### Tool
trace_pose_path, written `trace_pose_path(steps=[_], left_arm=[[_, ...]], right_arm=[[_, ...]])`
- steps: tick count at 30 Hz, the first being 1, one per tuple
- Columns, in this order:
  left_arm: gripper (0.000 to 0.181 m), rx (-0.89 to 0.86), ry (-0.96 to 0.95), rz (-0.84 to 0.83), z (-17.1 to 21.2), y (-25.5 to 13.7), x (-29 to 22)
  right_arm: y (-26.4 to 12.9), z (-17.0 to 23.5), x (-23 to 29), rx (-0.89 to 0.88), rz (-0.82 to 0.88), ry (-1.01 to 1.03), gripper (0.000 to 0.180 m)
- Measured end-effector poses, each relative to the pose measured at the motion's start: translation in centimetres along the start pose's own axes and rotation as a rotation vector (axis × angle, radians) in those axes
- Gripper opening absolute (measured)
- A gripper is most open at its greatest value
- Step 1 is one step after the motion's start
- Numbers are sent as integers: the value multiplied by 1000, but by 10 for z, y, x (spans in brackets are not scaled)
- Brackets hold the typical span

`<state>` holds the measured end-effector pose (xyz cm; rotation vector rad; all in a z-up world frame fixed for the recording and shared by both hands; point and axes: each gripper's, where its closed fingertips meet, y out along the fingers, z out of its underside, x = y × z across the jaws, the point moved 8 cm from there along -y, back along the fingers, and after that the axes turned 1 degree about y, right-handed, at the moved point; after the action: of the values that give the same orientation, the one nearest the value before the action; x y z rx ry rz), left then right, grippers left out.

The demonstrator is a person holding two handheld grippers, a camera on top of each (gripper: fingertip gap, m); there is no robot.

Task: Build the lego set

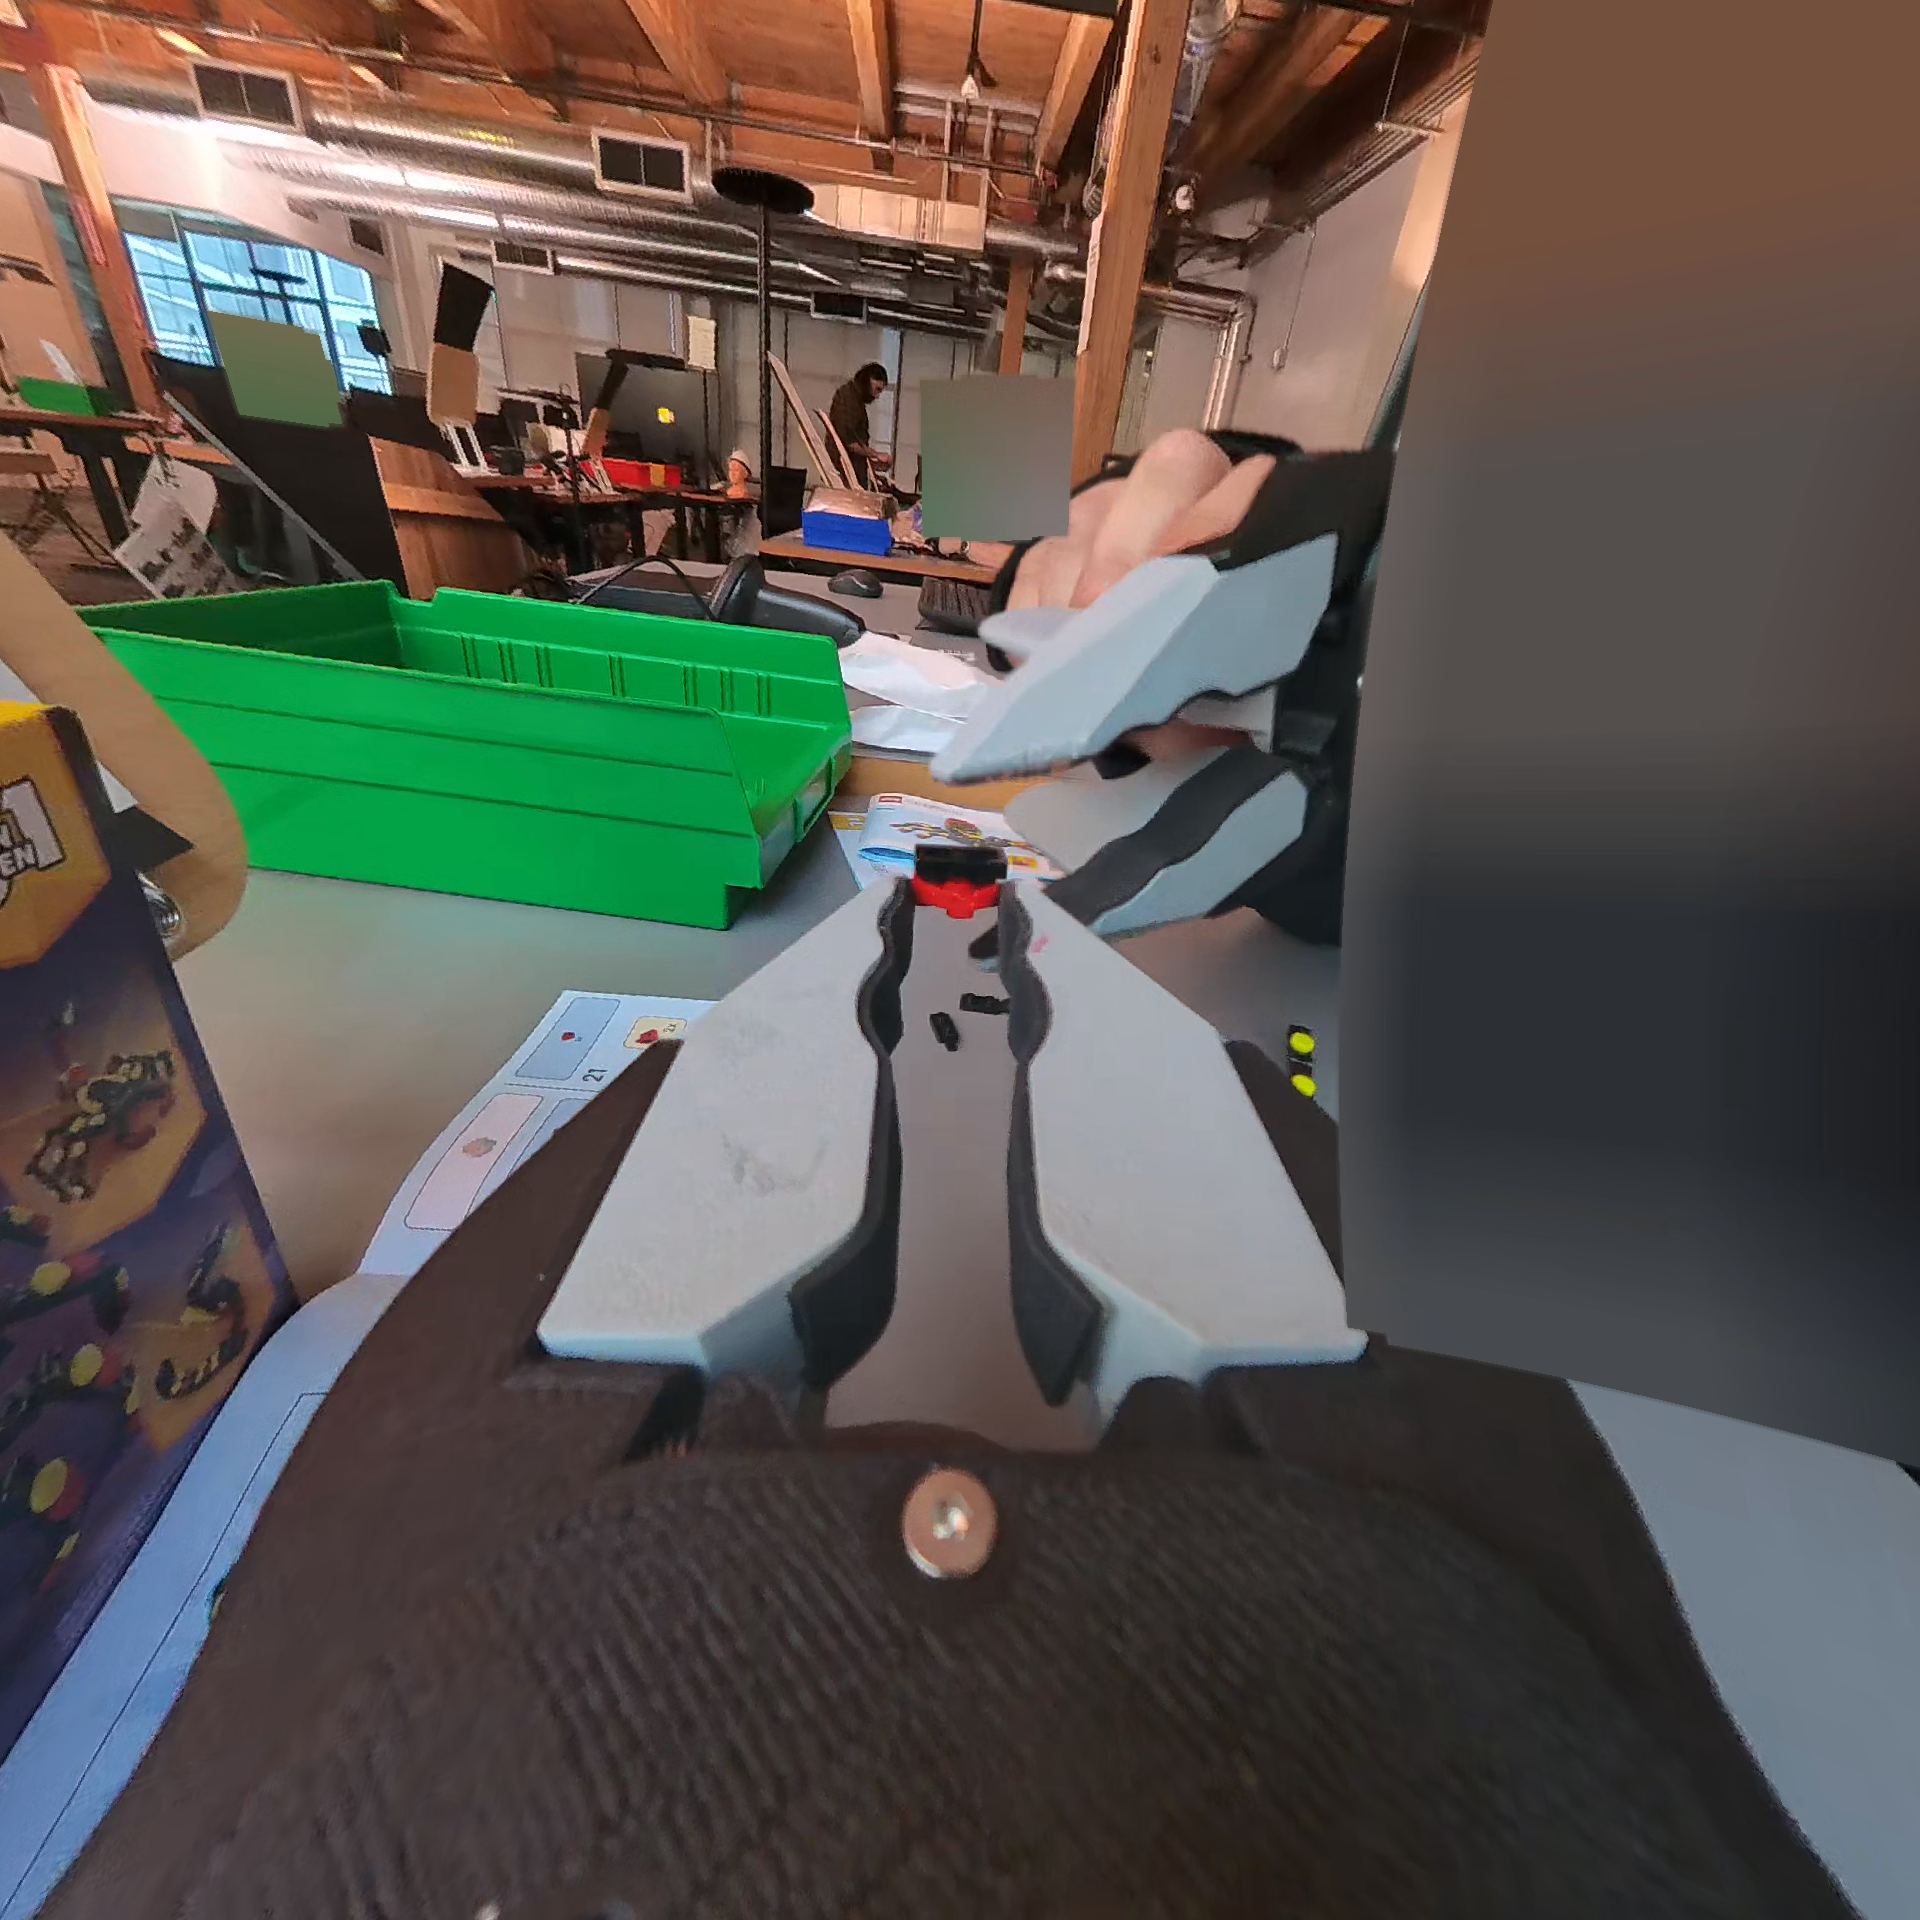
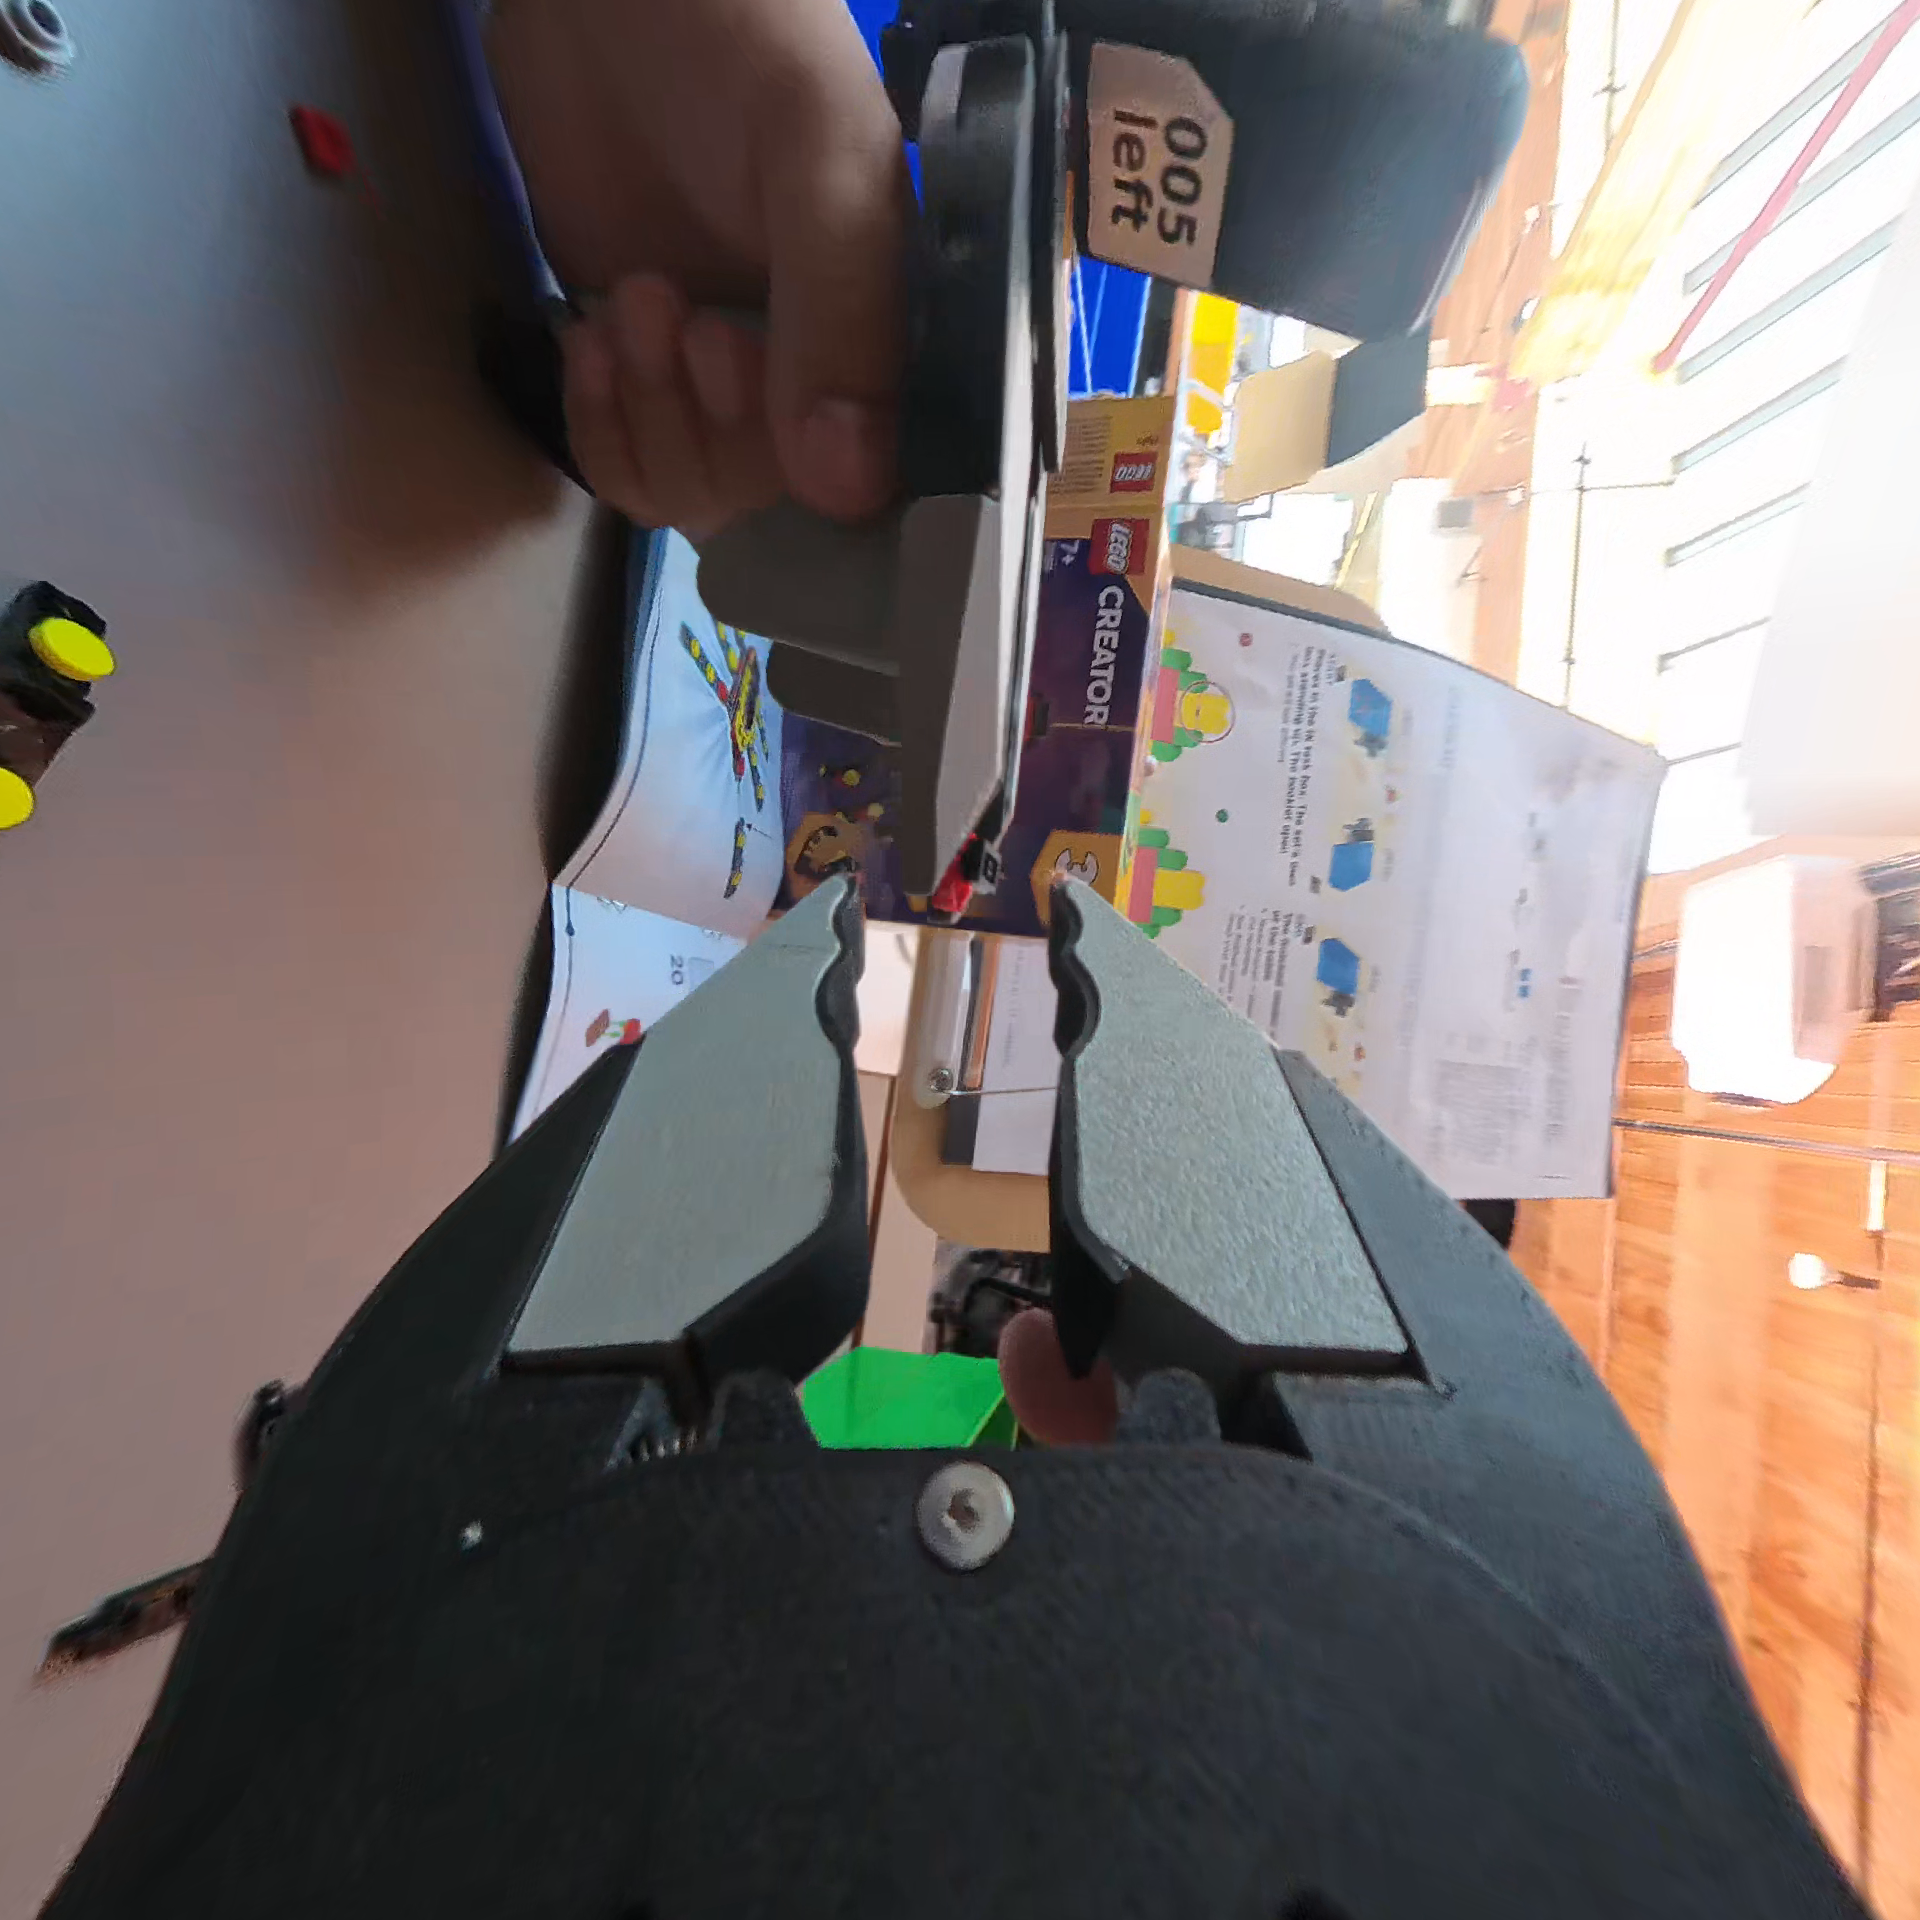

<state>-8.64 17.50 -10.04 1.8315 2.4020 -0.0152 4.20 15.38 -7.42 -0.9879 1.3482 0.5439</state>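
My left gripper is shut on a small red and black lego piece and holds it above the grey table. My right gripper is open, rolled on its side, with its tips just short of that piece. In the left wrist view its grey fingers stand above and below the piece. Two tiny black pieces lie on the table under my left gripper. A black piece with yellow studs lies to the right; it also shows in the right wrist view.
A green bin stands at the back left. The lego box stands at the left, over an open instruction booklet. A second leaflet lies behind the piece. A printed sheet stands behind the box. A loose red piece lies on the table.
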Motion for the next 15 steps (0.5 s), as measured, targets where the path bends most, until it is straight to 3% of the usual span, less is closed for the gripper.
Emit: trace_pose_path(steps=[15], left_arm=[[13,35,-66,-20,3,2,2]], right_arm=[[7,2,10,15,80,-59,20]])
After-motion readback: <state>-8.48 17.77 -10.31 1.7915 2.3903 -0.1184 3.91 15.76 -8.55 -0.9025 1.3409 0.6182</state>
